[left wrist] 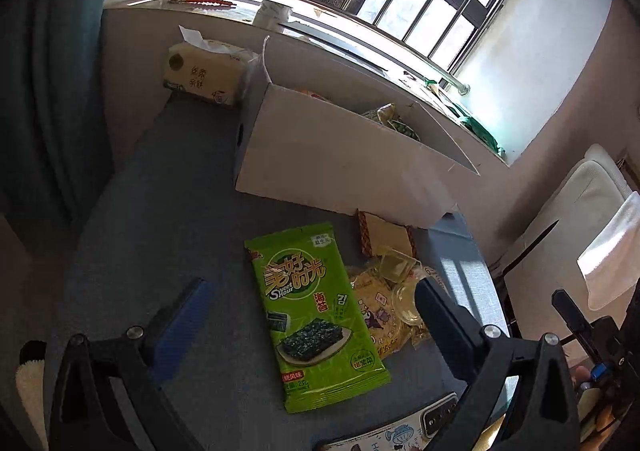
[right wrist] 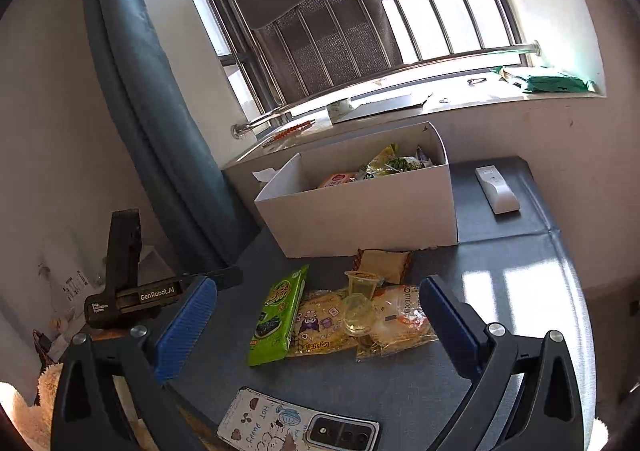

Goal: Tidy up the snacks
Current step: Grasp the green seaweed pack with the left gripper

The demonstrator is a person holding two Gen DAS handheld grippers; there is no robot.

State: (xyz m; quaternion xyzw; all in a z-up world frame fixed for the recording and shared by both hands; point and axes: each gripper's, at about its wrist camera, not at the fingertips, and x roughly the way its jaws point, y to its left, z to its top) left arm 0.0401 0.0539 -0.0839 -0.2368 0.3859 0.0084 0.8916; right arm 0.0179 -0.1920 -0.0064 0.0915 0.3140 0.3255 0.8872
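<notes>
Both tools are gaping wide, gripping nothing: the left tool (left wrist: 312, 307) is hovering over the flat green foil seaweed packet (left wrist: 316, 315), the right tool (right wrist: 318, 315) over the yellow snack bags (right wrist: 324, 325) and clear jelly cups (right wrist: 358, 305). All are lying on the blue-grey counter (right wrist: 500, 267) just before the white cardboard box (right wrist: 360, 207), which is holding other snacks.

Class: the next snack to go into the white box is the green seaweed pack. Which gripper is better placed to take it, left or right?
Left, probably. The seaweed pack lies between the open left gripper's fingers; the right gripper is centred on the jelly cups.
</notes>
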